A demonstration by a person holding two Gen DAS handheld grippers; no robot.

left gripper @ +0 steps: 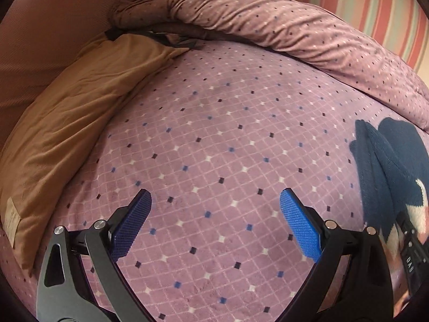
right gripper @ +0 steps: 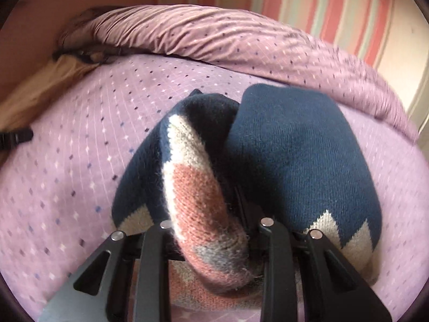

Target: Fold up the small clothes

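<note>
Rumpled duvet (left gripper: 268, 26) (tan pillow (left gripper: 67, 123) beside)

A bedroom: patterned bedspread (left gripper: 214, 147), pillow (left gripper: 67, 134), rolled duvet (left gripper: 268, 24).

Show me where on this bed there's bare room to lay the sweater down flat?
The wide bedspread stretch between the tan pillow, the rolled quilt and the sweater is free. Its pillow and quilt edges are crowded.

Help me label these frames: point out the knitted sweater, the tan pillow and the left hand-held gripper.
knitted sweater (right gripper: 295, 145): right wrist view, on its navy panel.
tan pillow (left gripper: 80, 112): left wrist view, on the middle of its cover.
left hand-held gripper (left gripper: 214, 214): left wrist view, midway between its blue fingertips.
</note>
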